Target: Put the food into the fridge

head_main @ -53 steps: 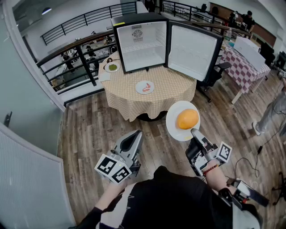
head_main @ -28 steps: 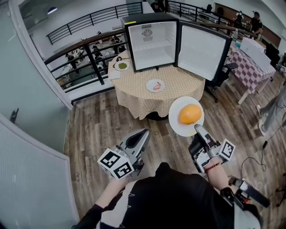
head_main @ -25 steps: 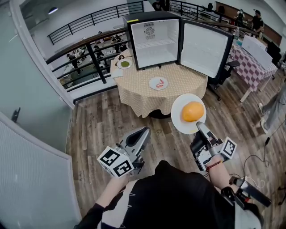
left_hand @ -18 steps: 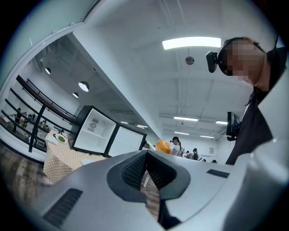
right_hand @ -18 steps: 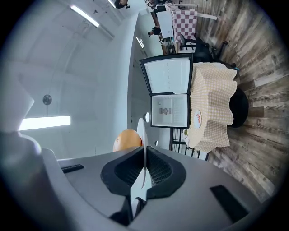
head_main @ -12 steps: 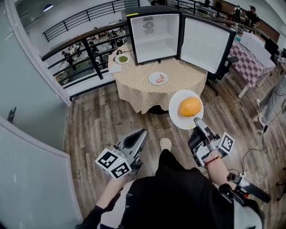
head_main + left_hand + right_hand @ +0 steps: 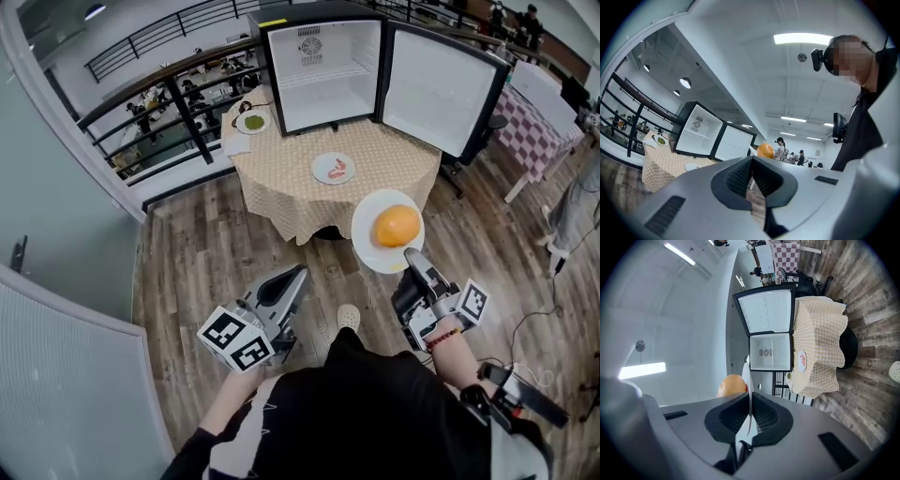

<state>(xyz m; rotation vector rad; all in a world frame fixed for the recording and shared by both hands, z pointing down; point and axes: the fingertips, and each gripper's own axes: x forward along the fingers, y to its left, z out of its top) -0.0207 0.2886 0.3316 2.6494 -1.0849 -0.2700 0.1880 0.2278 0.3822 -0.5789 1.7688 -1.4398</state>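
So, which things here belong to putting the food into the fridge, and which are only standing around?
For the job: the open fridge, the table it stands on, the plate with orange food in the right gripper, the plate with red food, the plate with green food.
Standing around: the empty left gripper, the railing, the checked table.
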